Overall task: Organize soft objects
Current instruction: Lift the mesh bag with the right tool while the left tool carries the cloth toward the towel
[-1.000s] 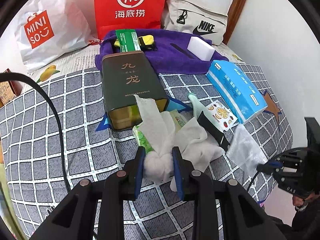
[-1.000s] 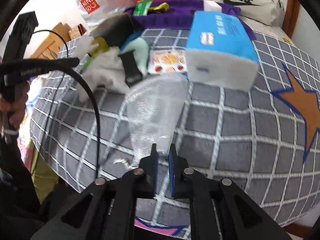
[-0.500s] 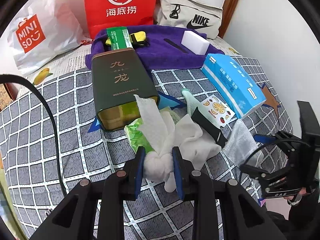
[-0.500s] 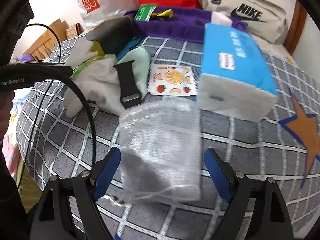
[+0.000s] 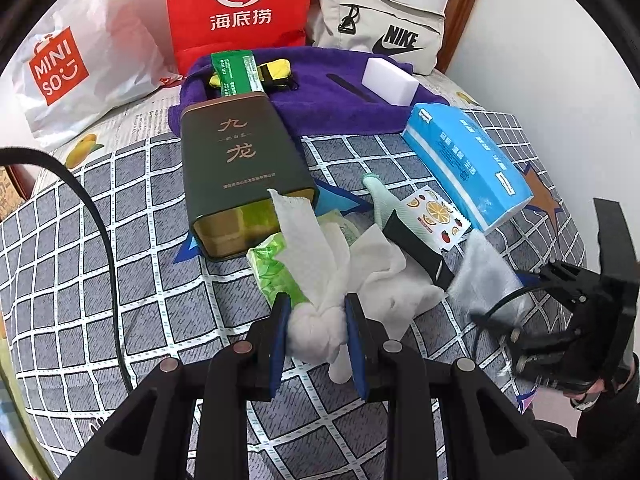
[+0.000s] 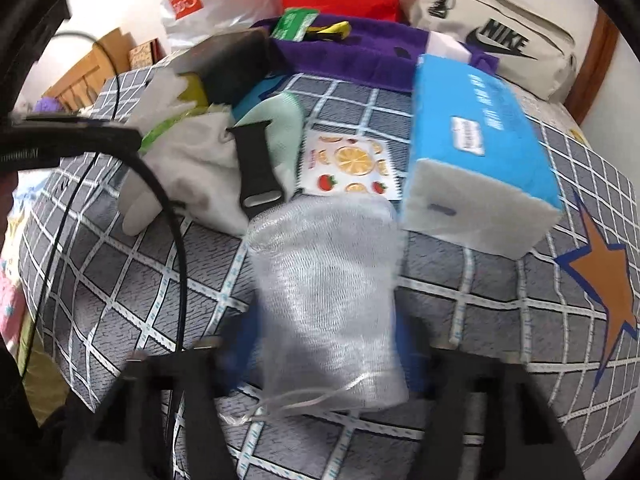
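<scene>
Mesh pouch (image 6: 326,304) lies lengthwise — drawstring end toward right hand-held gripper (image 6: 320,364).

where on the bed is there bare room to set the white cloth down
Bare quilt lies left of the dark tea tin, out to the black cable. Another patch is right of the mesh bag, below the blue tissue pack, by the orange star. Between tin and pack is crowded.
</scene>
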